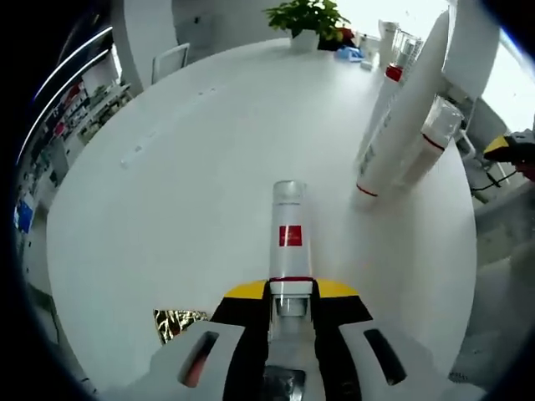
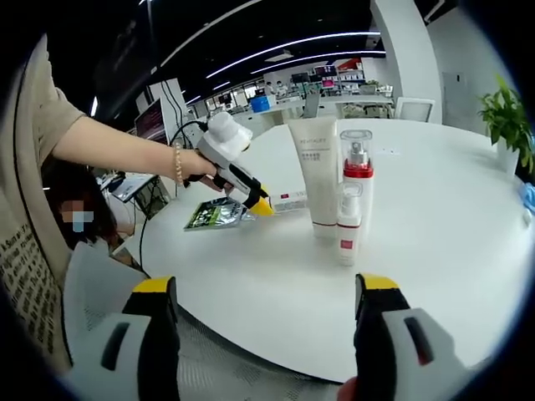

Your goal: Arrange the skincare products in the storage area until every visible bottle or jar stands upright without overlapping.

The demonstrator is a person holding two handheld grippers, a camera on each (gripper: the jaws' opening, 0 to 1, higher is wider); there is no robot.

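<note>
A slim white red-labelled bottle (image 1: 289, 234), lying flat on the round white counter (image 1: 184, 167), is clamped by the left hand-held gripper (image 1: 290, 294); standing it upright beside the standing white tube (image 2: 314, 171) comes next. The right hand-held gripper (image 2: 266, 292) is held wide open, empty.

From my seat the round table (image 1: 167, 209) reads as smooth, matt white. My left gripper (image 1: 292, 294) pinches a glossy white plastic bottle (image 1: 289, 234) with a clear cap and red label. The tall tube (image 2: 313, 171) looks like soft satin plastic; the pump bottle (image 2: 356, 175) has a clear plastic hood. The sachet (image 2: 214, 215) shines like foil. Both grippers' shells look like matt white plastic.
</note>
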